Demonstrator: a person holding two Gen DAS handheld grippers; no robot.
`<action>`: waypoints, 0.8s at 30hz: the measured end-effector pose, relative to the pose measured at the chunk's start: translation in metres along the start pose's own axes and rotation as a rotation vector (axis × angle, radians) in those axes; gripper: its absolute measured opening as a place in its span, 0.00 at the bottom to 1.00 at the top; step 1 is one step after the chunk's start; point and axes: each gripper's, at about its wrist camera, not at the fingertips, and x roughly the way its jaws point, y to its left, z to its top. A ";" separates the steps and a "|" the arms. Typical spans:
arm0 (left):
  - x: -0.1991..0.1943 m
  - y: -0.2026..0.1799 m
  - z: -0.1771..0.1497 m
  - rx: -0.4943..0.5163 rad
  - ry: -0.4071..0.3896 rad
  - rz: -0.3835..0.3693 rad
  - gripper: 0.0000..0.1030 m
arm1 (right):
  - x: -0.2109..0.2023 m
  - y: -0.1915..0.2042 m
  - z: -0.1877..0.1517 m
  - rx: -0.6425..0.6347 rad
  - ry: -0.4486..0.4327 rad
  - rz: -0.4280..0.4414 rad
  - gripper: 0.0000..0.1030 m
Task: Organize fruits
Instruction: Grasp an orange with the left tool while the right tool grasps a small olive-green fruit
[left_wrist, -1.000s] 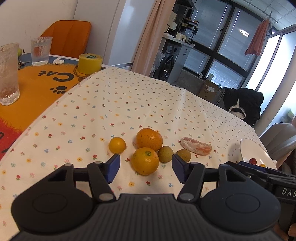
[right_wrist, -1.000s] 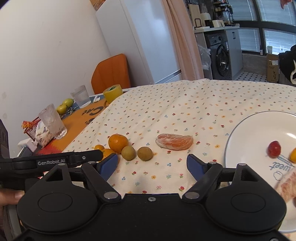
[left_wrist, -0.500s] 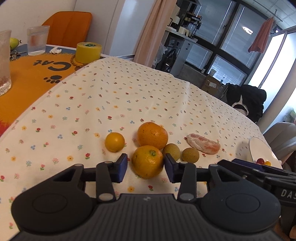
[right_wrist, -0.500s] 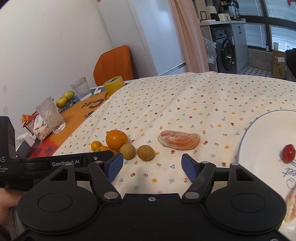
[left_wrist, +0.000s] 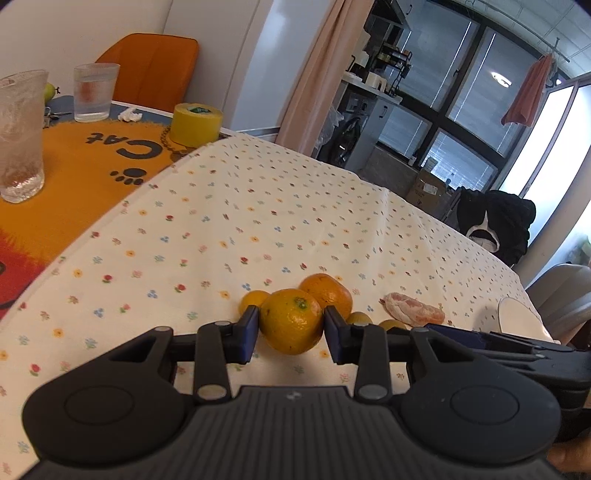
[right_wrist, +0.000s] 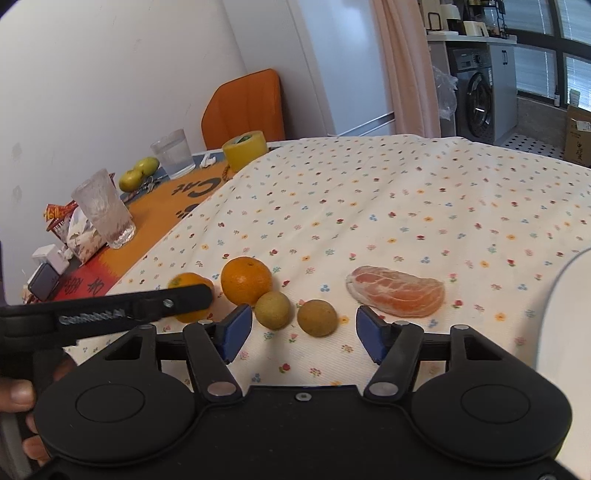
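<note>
Only the left wrist view shows fingers (left_wrist: 251, 334) pinching mandarin (left_wrist: 291, 321)

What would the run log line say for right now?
left tool: shut on orange | right tool: open, empty, near two small brown fruits | peeled segment: on tablecloth

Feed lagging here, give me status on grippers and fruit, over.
Left gripper shut on orange. Right gripper open, empty, low over the cloth near two small brown fruits. Peeled segment beside plate. Nothing blocking.
</note>
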 end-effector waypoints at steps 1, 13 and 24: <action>-0.001 0.002 0.001 -0.001 -0.001 0.004 0.35 | 0.002 0.001 0.000 -0.003 0.003 -0.001 0.60; -0.019 0.013 0.004 -0.026 -0.032 0.028 0.35 | 0.016 0.007 0.007 -0.022 0.033 0.007 0.20; -0.033 0.002 0.000 -0.011 -0.049 0.011 0.35 | -0.020 0.002 0.000 0.005 -0.021 0.014 0.20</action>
